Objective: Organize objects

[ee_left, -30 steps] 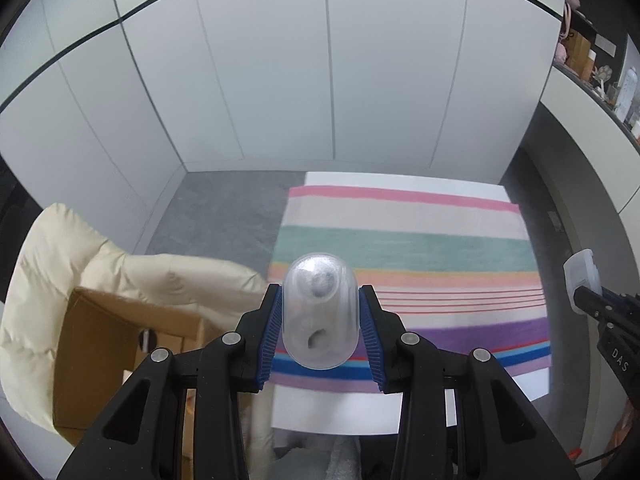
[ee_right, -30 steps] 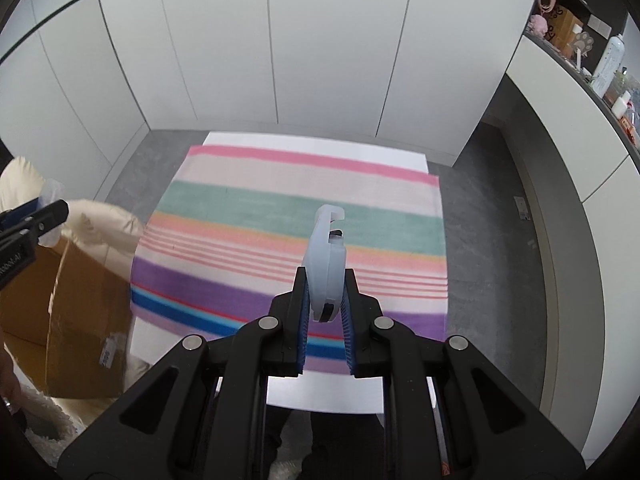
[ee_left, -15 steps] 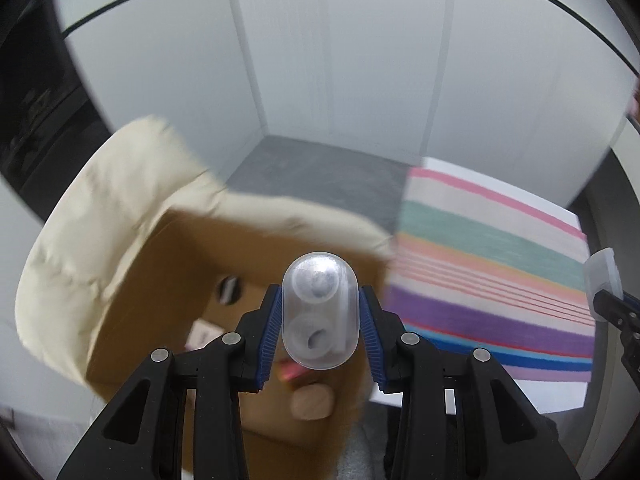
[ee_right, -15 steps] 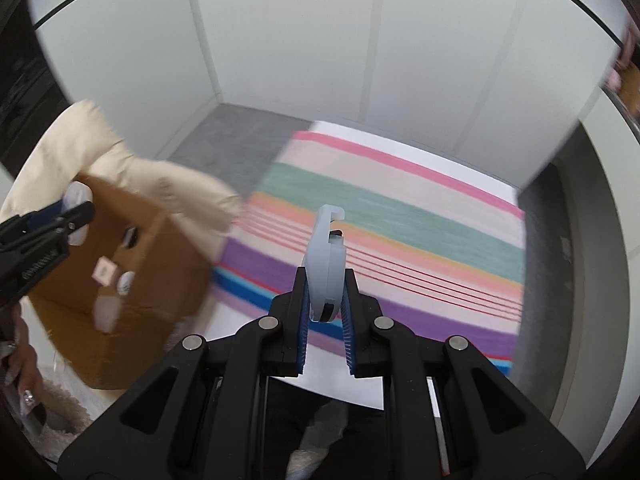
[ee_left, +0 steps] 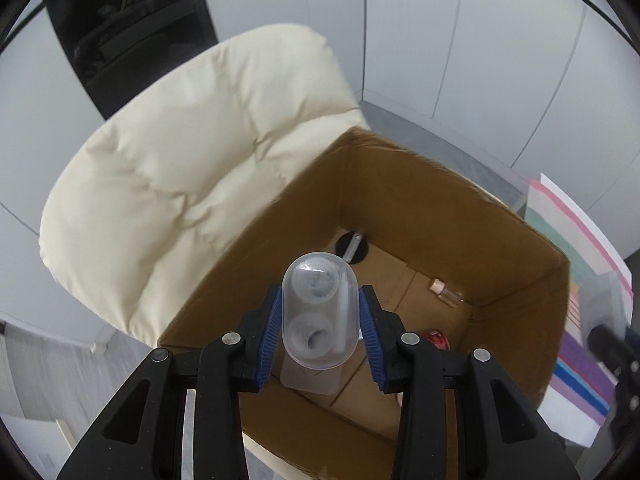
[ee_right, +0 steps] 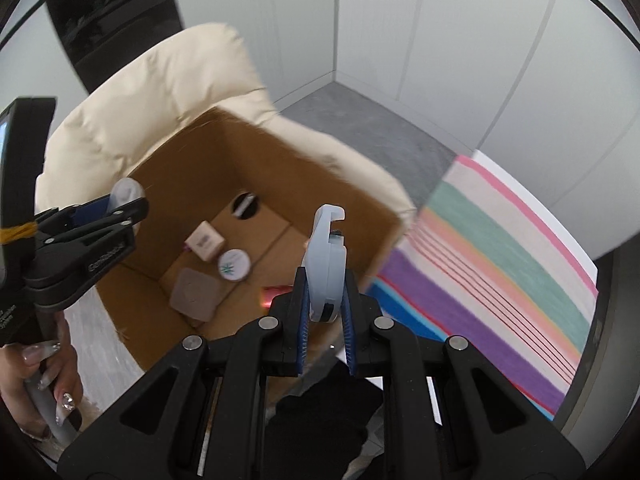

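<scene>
— From the left camera?
— Gripped a clear case [ee_left: 320, 312] between the left fingers [ee_left: 272, 326], closed partway and pressed to both its sides. Pointed steeply down into an open cardboard box [ee_left: 400, 184]. Showed a black disc with a white strip [ee_left: 352, 246] by the far wall, a small bottle [ee_left: 446, 294] lying near the right corner, and something red [ee_left: 436, 338] half hidden behind the right-hand finger. Caught only a sliver of striped cloth [ee_left: 576, 280] at the right edge.

— And from the right camera?
— Pinched a pale clip [ee_right: 326, 256] edge-on between the right fingers [ee_right: 301, 320], shut as tight as possible on it. Held it above the near right side of the box; could not tell how high. Looked in from farther off and found things missing from the other view: a small tan carton [ee_right: 205, 242], a round tin [ee_right: 234, 266] touching it, a flat square pad [ee_right: 196, 294] just beside them, and a pink tube [ee_right: 276, 294] partly hidden behind the fingers.

— Anything else shown only there?
— Took in the left tool from outside, with the case over the box's left rim, and a hand [ee_right: 44, 380] with long decorated nails on the grip. Laid out the striped cloth broadly to the right. Framed the box against a cream cushion [ee_right: 160, 100] in both views.
</scene>
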